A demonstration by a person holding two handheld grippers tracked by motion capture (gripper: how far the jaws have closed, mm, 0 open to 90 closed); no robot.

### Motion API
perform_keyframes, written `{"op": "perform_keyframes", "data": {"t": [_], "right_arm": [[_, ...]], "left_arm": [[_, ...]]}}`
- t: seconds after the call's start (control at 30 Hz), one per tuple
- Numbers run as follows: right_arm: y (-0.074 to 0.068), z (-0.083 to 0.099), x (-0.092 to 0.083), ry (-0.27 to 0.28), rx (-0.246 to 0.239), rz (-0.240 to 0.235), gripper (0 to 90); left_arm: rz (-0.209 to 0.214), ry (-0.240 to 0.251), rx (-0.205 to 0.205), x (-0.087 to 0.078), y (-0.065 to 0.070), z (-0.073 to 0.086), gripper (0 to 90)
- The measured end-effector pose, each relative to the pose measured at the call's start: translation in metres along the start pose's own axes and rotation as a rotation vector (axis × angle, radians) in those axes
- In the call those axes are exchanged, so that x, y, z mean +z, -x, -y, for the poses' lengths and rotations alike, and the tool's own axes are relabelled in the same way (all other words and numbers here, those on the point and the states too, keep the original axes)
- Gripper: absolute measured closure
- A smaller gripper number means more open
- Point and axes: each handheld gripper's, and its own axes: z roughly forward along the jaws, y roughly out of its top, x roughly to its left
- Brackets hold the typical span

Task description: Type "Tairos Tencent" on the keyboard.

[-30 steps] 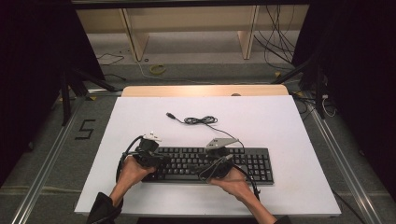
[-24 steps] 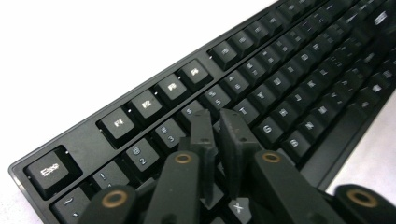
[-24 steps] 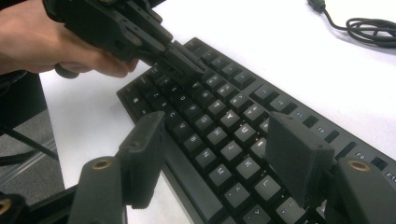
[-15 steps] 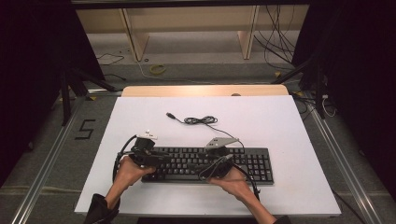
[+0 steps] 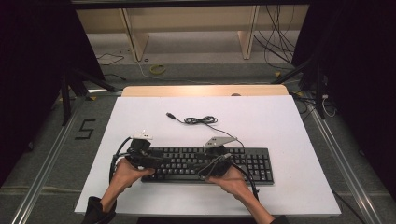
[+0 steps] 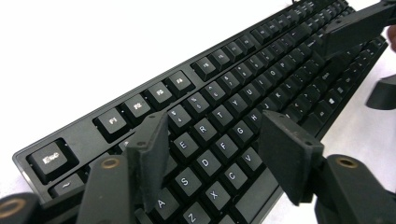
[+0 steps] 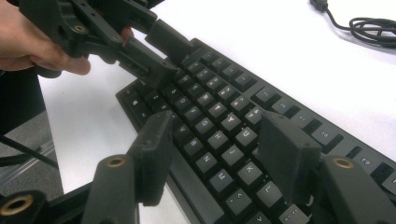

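Note:
A black keyboard [image 5: 254, 164] lies across the near part of the white table, and its cable [image 5: 198, 120] coils behind it. My left gripper [image 5: 156, 162] hovers over the keyboard's left end. It is open, its jaws have just been opening, and only the letter keys [image 6: 212, 163] lie below the gap [image 6: 215, 133]. My right gripper [image 5: 206, 169] points left over the middle keys [image 7: 219, 140]. It is open too [image 7: 217, 128], its jaws have just been closing a little, and nothing sits between them. In each gripper view the other gripper [image 6: 359, 23] [image 7: 140, 53] shows farther along the keyboard.
The white table top [image 5: 289, 121] stretches behind and to the right of the keyboard, with a wooden strip [image 5: 205, 90] along its far edge. The cable's plug [image 5: 171, 115] lies loose on the table. Beyond the table are floor cables and shelf legs.
The left gripper has shifted slightly left at the keyboard's left end. The right gripper has stayed put.

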Motion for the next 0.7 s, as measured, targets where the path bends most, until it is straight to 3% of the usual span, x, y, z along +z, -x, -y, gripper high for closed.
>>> {"op": "perform_keyframes", "data": {"t": [0.7], "right_arm": [[0.003,-0.002,0.013,-0.026,-0.002,-0.011,65.5]], "left_arm": [[0.038,0.039,0.007,-0.008,0.005,0.006,34.6]]}}
